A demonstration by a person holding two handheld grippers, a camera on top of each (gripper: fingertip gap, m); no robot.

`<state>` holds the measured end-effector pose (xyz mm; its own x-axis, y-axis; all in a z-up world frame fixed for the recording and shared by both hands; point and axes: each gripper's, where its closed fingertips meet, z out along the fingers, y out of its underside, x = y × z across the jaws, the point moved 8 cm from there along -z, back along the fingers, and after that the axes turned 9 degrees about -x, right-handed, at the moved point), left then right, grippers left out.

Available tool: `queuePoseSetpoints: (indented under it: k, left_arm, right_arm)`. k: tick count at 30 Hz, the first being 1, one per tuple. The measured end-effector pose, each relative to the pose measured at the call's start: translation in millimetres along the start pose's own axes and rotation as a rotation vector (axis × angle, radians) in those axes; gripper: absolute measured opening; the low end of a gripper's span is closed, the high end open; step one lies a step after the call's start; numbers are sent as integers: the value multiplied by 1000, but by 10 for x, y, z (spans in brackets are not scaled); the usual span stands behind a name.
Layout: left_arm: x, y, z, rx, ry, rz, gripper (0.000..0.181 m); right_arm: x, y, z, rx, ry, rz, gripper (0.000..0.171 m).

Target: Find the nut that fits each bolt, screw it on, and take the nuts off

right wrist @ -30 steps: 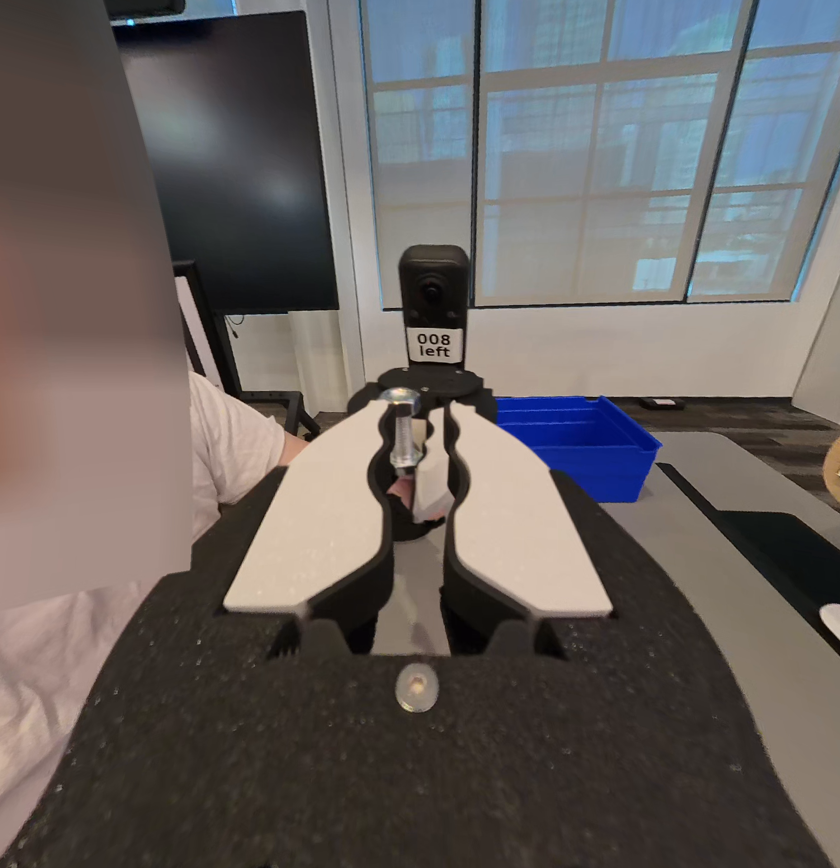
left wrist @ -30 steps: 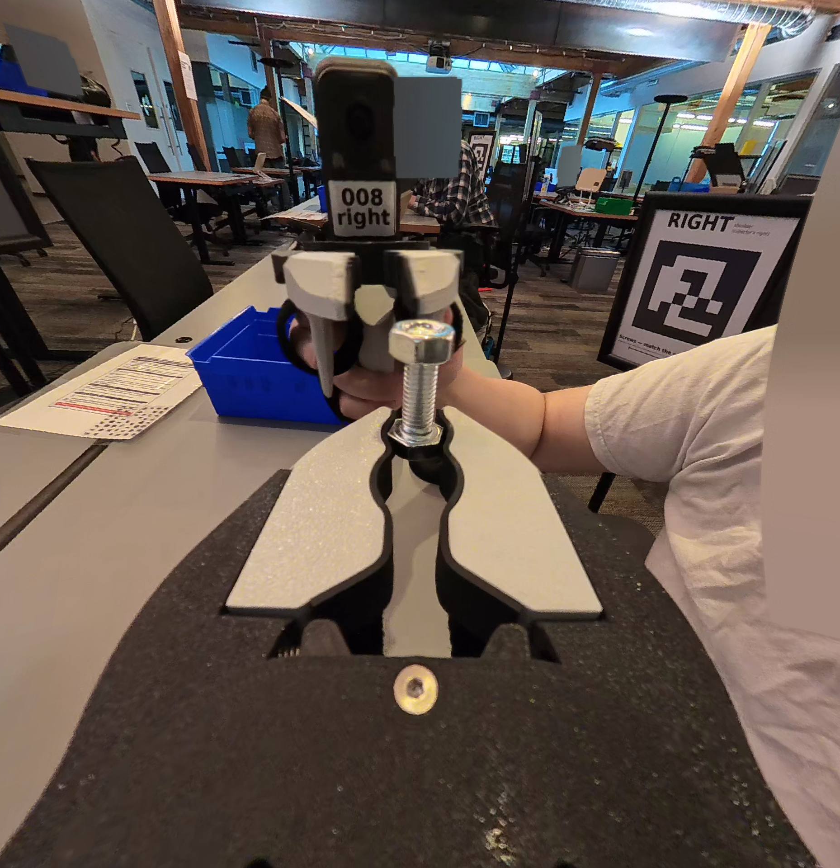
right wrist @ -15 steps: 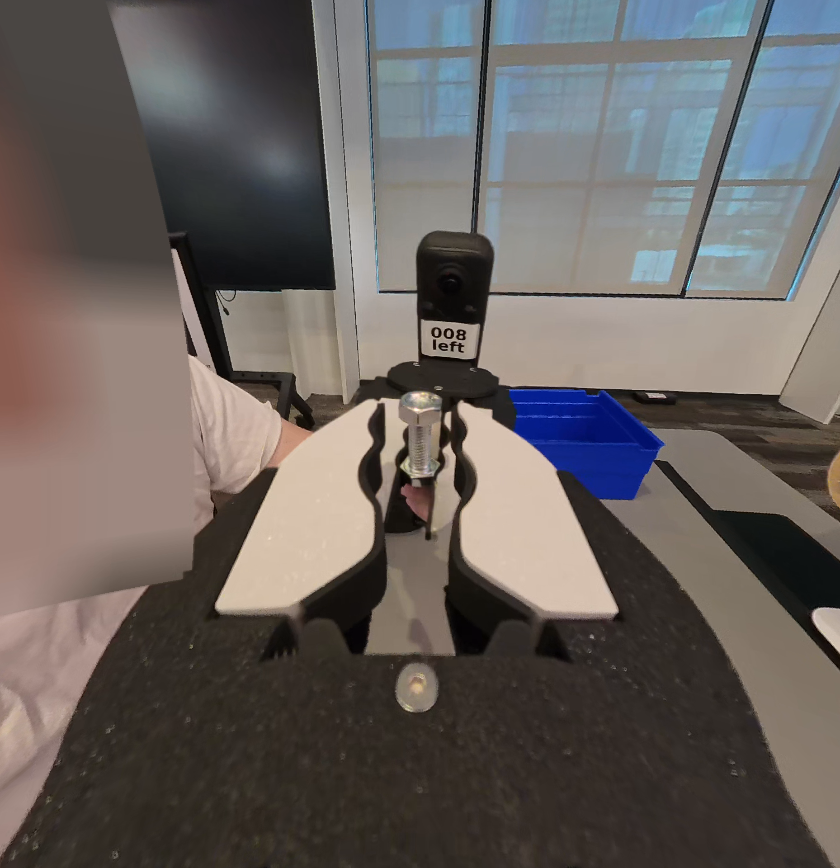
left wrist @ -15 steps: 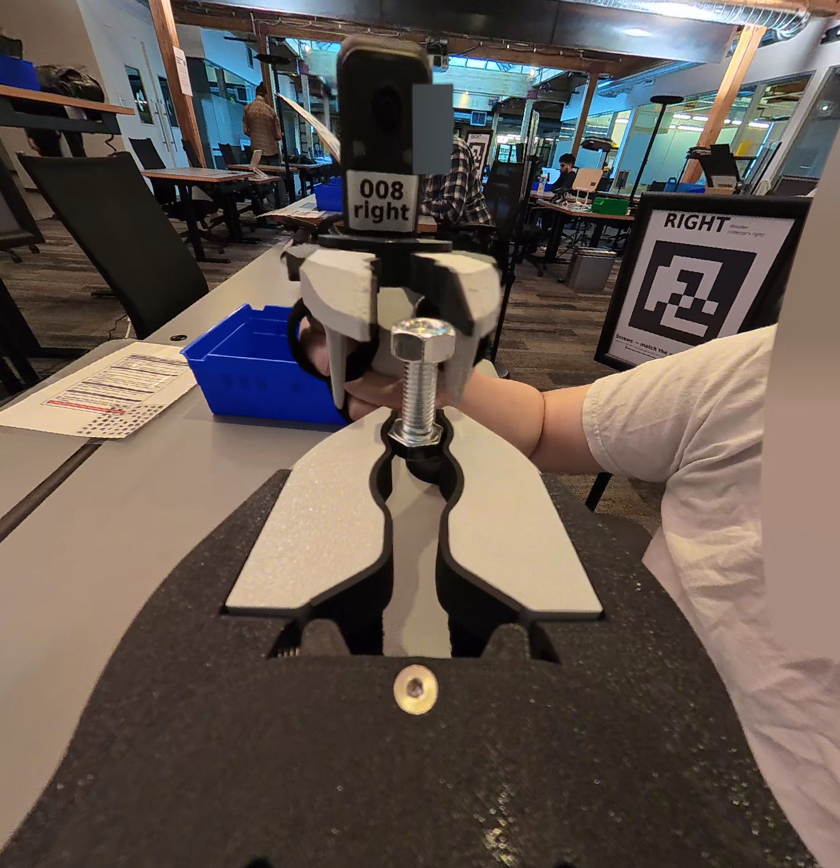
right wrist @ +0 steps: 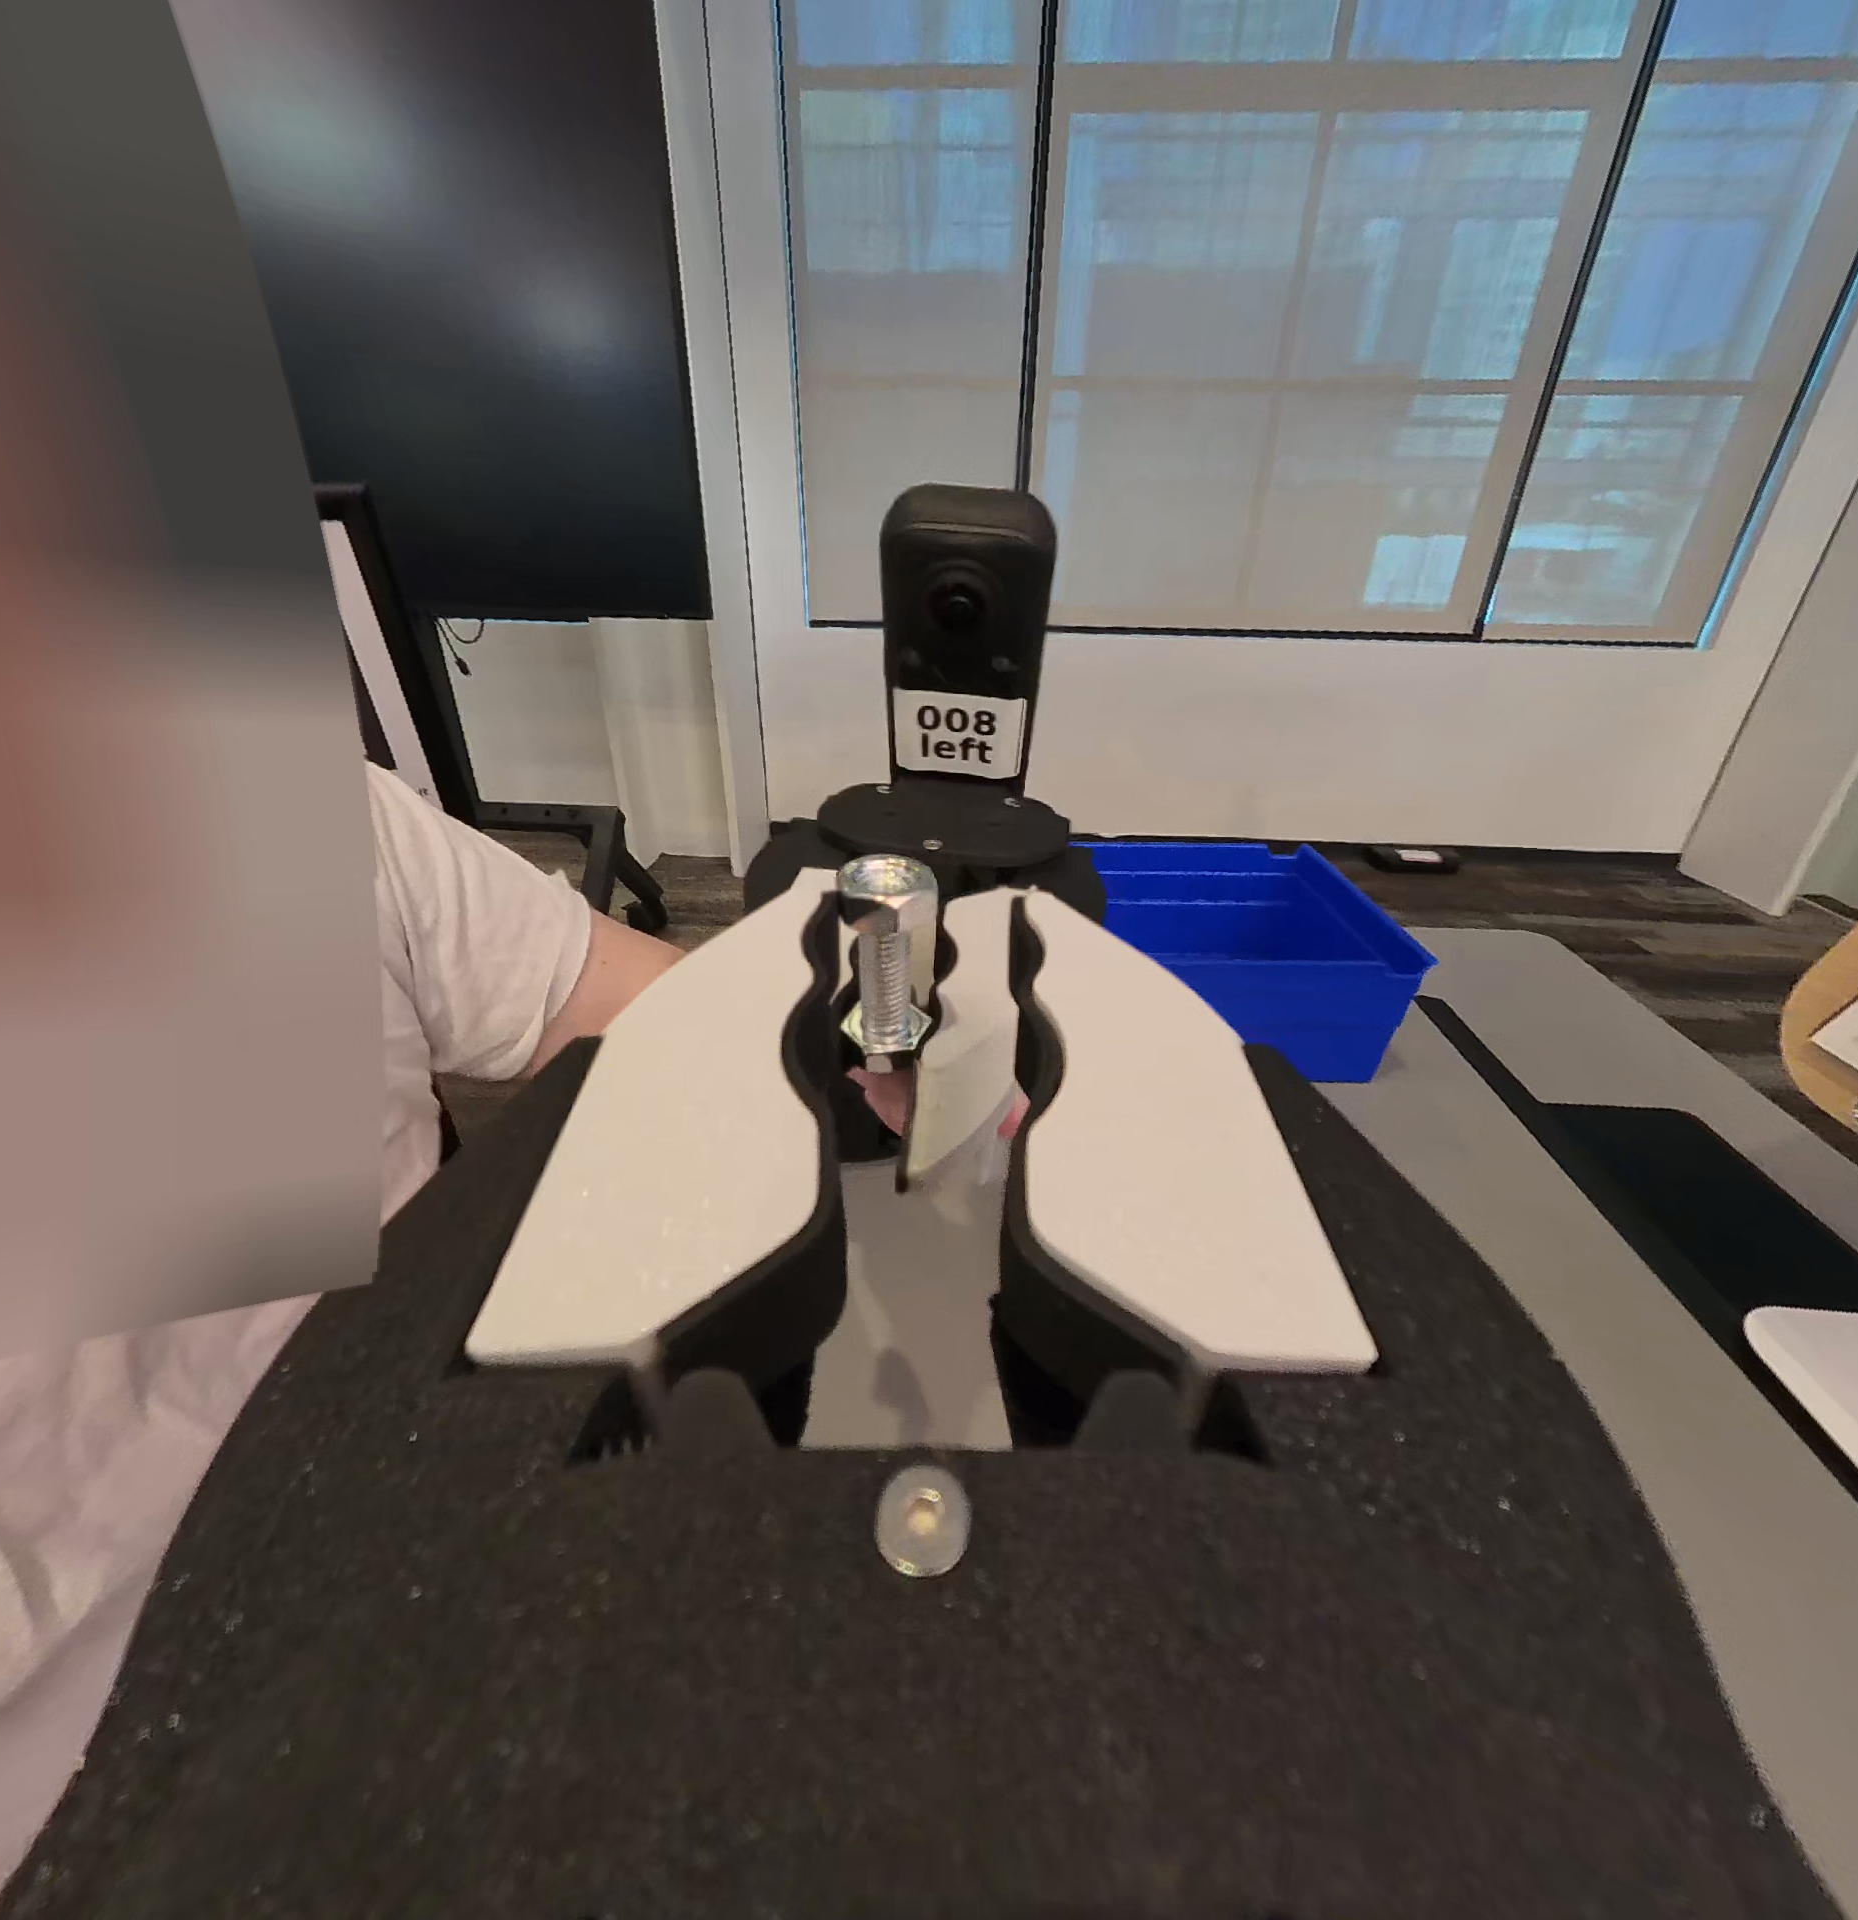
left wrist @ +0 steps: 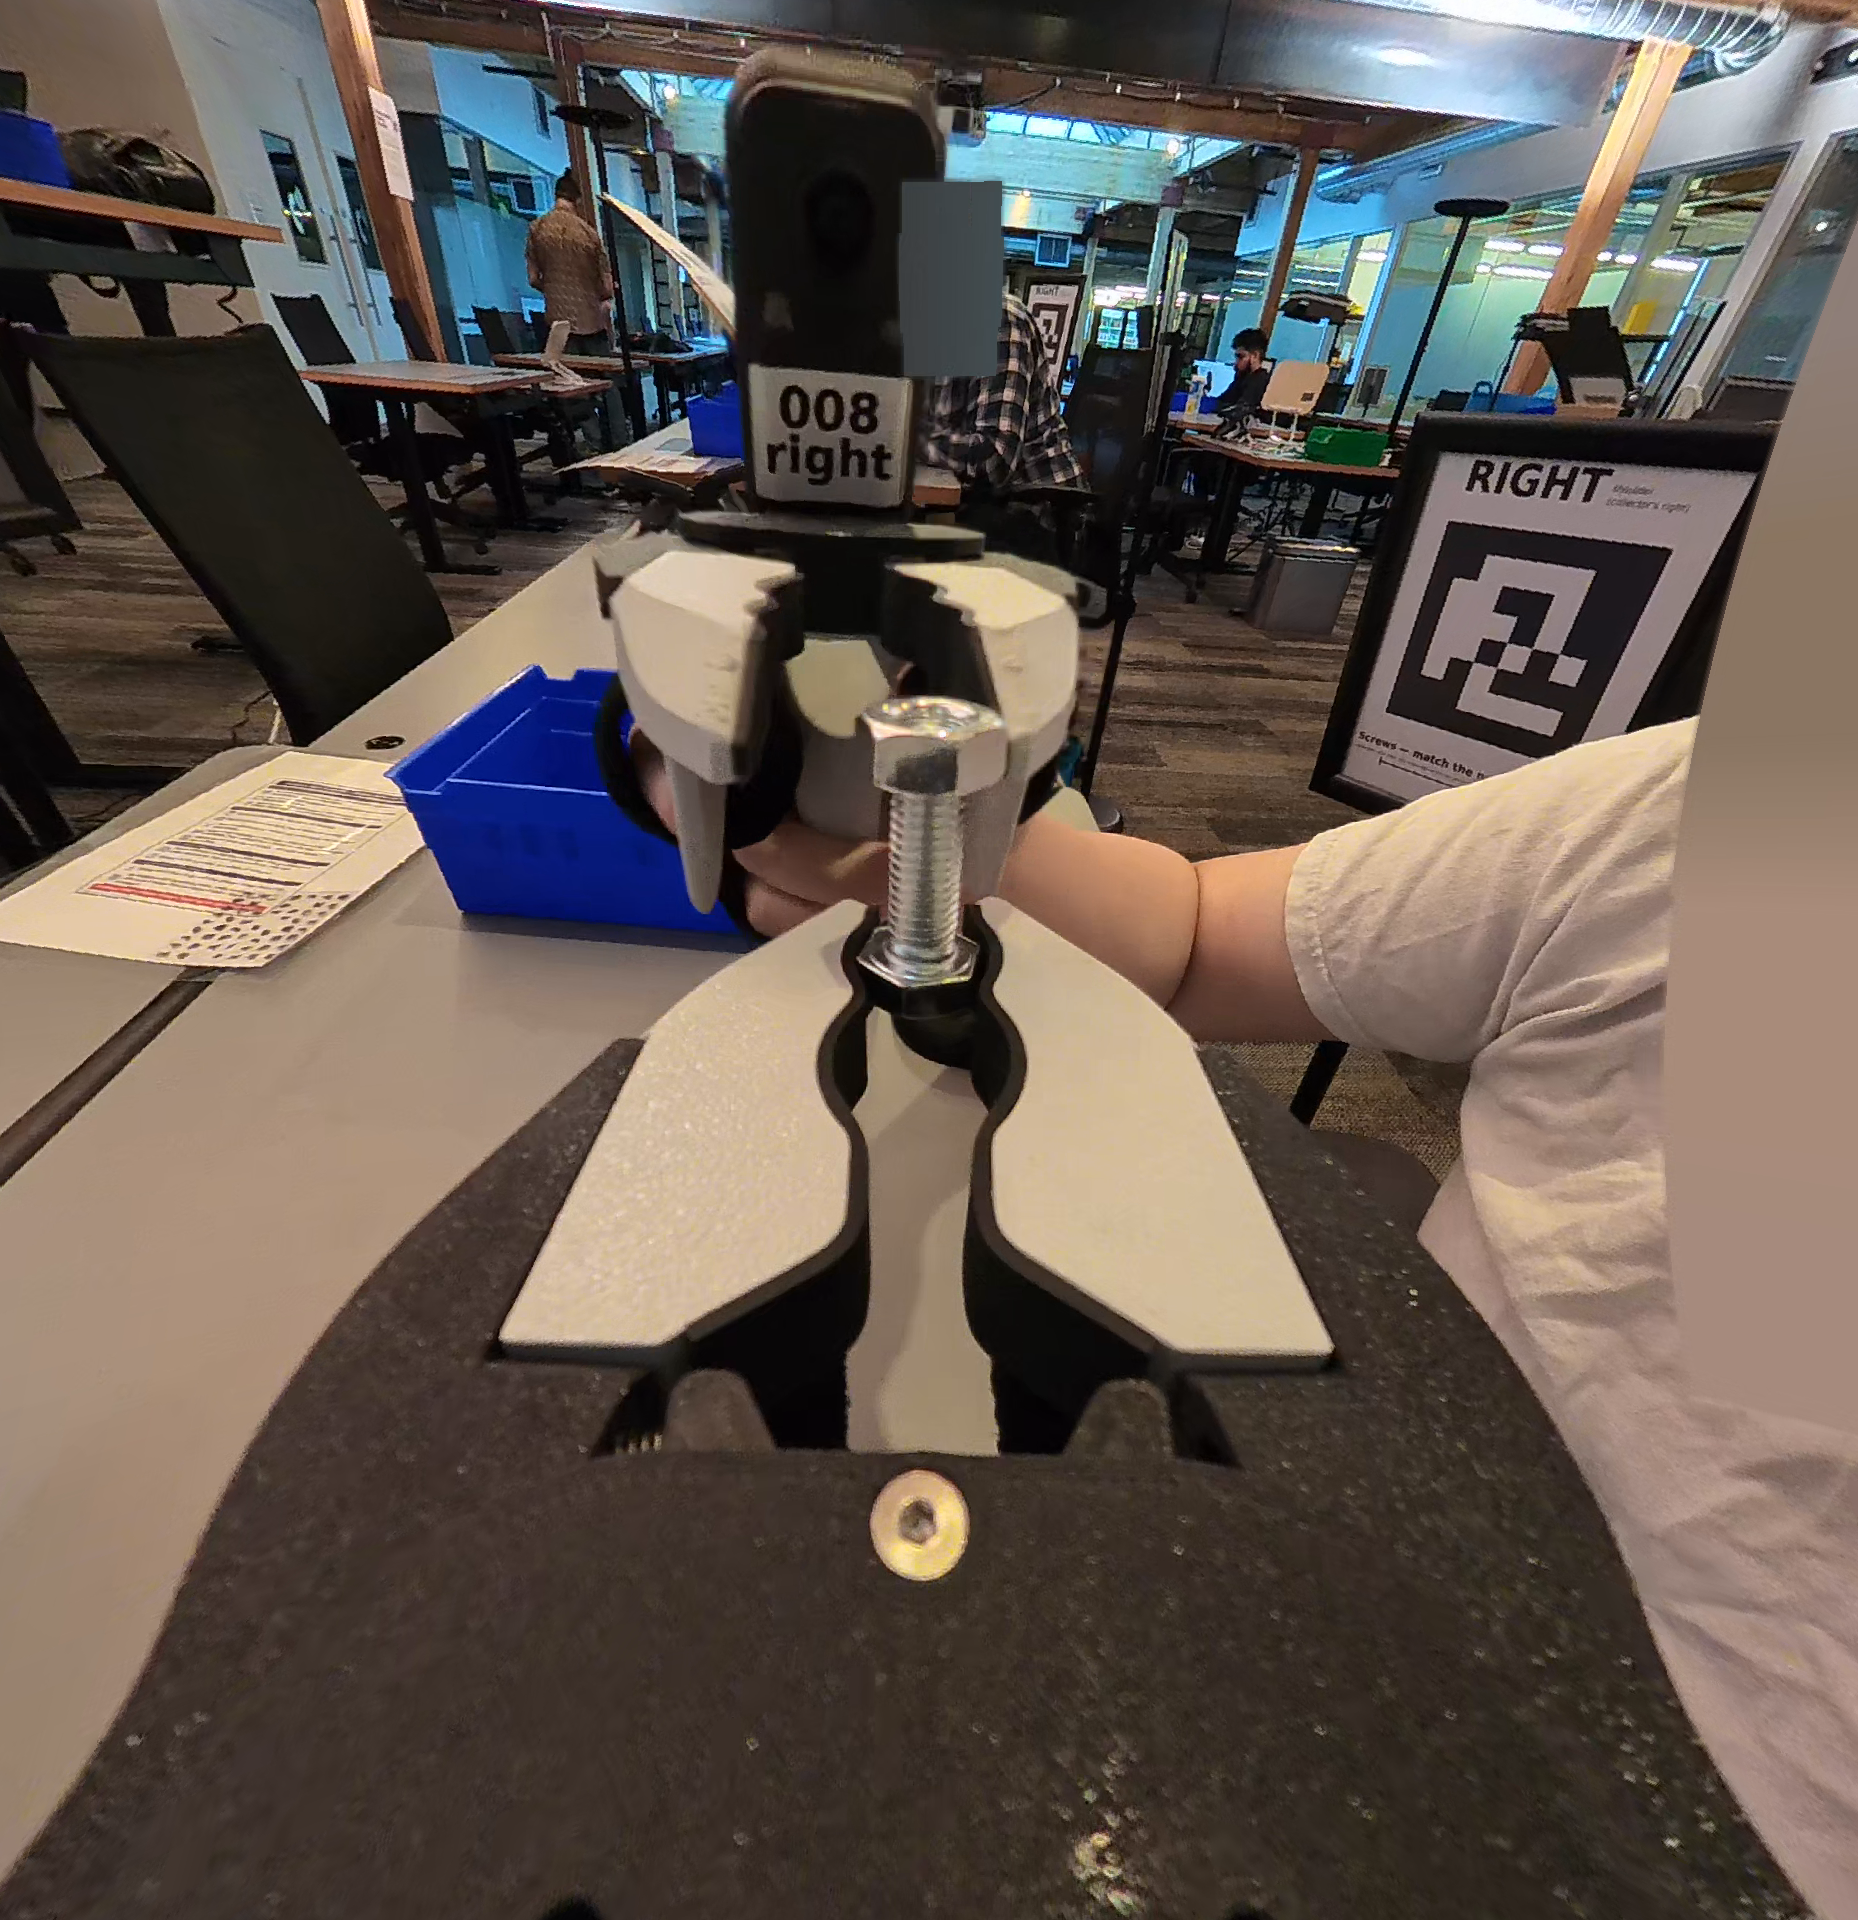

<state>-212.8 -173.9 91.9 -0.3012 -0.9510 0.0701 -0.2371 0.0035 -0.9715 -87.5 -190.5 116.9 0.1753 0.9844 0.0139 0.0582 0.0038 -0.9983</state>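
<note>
Above a grey table (left wrist: 281,1122), two hand-held grippers face each other, tip to tip. Between the white fingertips of the left gripper (left wrist: 920,961) a silver nut (left wrist: 917,958) is clamped. A silver bolt (left wrist: 930,821) stands upright in that nut, hex head on top, most of its threaded shaft bare between head and nut.

Seen from the left wrist view, the right gripper (left wrist: 837,821) hangs just behind the bolt, pointing back toward the camera, with its fingers spread wide to either side. A person's hand (left wrist: 800,868) holds it from behind, bare forearm and white sleeve reaching in from the right.

From the right wrist view, the right gripper's two white fingers (right wrist: 696,1122) stand well apart and close on nothing. The bolt (right wrist: 889,966) and nut (right wrist: 883,1034) sit in the gap, nearer the left-hand finger; whether the bolt head touches that finger is hard to tell. One fingertip of the left gripper (right wrist: 920,1060) shows as a pale wedge just beside the nut.

A blue bin (left wrist: 530,800) rests on the table behind the grippers, next to a printed sheet (left wrist: 218,862). A framed sign with a black-and-white square marker (left wrist: 1527,613) stands farther right.
</note>
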Motion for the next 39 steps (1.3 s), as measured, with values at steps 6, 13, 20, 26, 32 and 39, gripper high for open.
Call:
queuePoseSetpoints:
  k: [6, 13, 20, 26, 32, 39]
  left_arm:
    - [-8, -16, -34, 10, -1, 0, 15]
    - [-3, -6, -16, 9, 2, -4, 15]
    - [-2, -9, -23, 7, 2, 0, 15]
    - [4, -10, -21, 8, 5, -4, 15]
    - [8, -18, -30, 8, 4, 2, 15]
    - [14, -23, -32, 11, 7, -1, 15]
  right_arm:
    - [31, -24, -80, 39, -28, 31, 25]
    - [37, 2, -44, 32, -30, 37, 27]
    - [-22, -29, -38, 28, -44, 11, 27]
    - [42, 6, -52, 33, -37, 44, 25]
    - [-4, -26, -49, 47, -50, 29, 25]
    - [69, 4, -84, 51, -29, 52, 23]
